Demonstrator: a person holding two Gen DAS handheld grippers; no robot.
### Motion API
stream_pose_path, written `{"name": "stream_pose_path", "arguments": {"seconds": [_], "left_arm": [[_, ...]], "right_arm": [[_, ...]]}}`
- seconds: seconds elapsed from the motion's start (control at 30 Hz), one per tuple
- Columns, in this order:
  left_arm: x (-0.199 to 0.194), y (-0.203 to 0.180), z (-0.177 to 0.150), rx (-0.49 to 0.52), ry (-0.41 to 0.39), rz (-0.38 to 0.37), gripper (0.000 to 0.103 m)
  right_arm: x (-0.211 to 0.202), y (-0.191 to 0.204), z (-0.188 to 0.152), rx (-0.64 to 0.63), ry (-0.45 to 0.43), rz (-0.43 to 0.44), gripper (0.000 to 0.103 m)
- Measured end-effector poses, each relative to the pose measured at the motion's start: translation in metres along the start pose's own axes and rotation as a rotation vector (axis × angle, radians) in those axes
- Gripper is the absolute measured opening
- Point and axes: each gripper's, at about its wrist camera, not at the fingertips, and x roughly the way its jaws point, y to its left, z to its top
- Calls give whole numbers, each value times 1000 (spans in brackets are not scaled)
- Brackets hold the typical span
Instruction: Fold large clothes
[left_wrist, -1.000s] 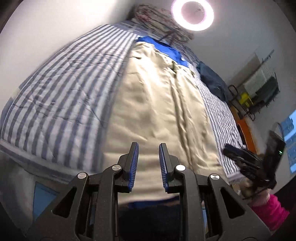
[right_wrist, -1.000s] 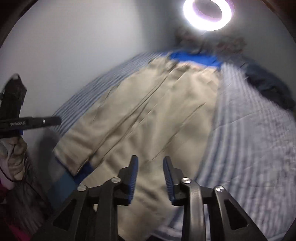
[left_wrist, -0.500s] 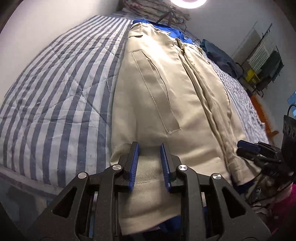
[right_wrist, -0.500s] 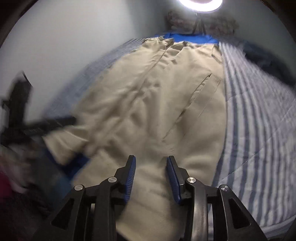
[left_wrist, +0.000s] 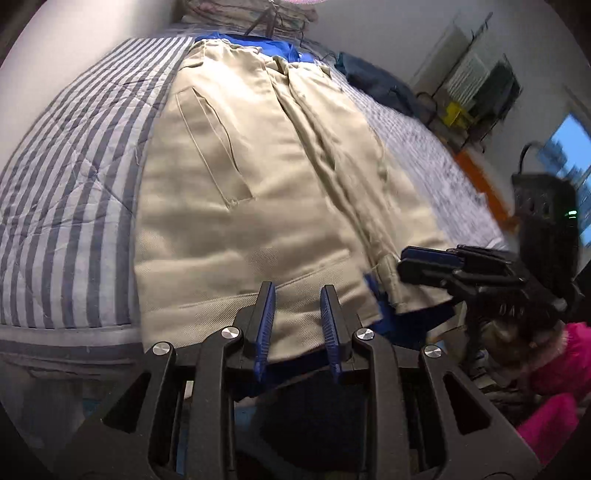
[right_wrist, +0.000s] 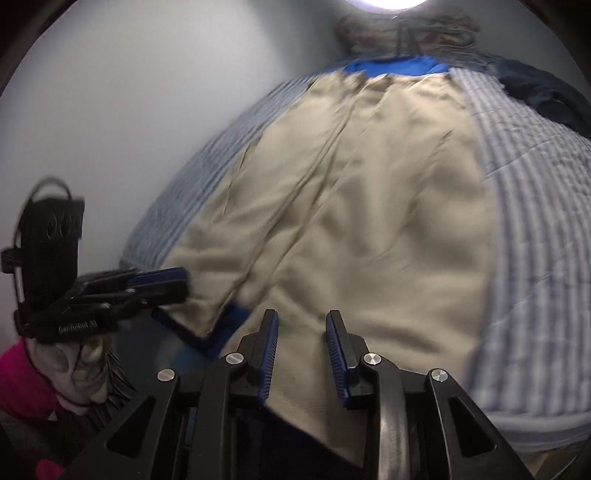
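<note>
A large beige coat (left_wrist: 258, 166) lies flat along the striped bed (left_wrist: 74, 166), its hem at the near edge. Blue cloth (left_wrist: 273, 46) shows under its far end and at the hem corner. My left gripper (left_wrist: 297, 291) hovers over the hem's left part, jaws a little apart, nothing pinched. In the right wrist view the coat (right_wrist: 369, 221) fills the middle. My right gripper (right_wrist: 302, 317) hangs over the hem's right part, also slightly open and empty. Each gripper shows in the other's view: the right gripper (left_wrist: 410, 260) and the left gripper (right_wrist: 173, 282), both close to the hem.
A dark blue garment (left_wrist: 380, 85) lies on the bed's far right. Folded patterned bedding (right_wrist: 406, 29) is piled at the head, against the wall. A rack with bins (left_wrist: 480, 81) stands beyond the bed. Pink sleeves (left_wrist: 561, 354) and gloved hands hold the grippers.
Both grippers have come down and closer to the coat's near hem, which now sits right under their fingertips. The left one has also rolled. The coat has not moved.
</note>
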Motion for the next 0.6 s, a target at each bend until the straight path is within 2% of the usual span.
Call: {"name": "stream_pose_path", "arguments": {"seconds": [0.1,0.17,0.23,0.27,0.3,0.33,0.37,0.4,0.5,0.6], "left_arm": [[4,-6,1,31,5,13,27],[3,-5,6,30,27,3,28],[-5,0,11,4,47,-23,28],[-14,7,15,-31,39,-31,35],[-22,16,20,-63,18,-35,50],[-30,24,22,-92,-7,-35,57],[-35,33,25,-119,-26,-29,65],[-41,47,30,-163,-40,-11,66],[-41,85,35,-281,-15,44,66],[-31,119,33,-423,26,-5,66]], "right_arm": [[11,20,-2,-104,-9,-77,29],[9,22,0,-112,13,-71,29],[-4,14,5,-92,37,-33,34],[-10,10,6,-79,35,-21,40],[-25,0,7,-51,10,3,47],[-38,-10,9,-26,-18,15,52],[-43,-17,10,-8,-37,20,62],[-55,-30,10,29,-65,21,68],[-67,-68,9,135,-67,12,70],[-64,-101,0,263,-49,68,68]]}}
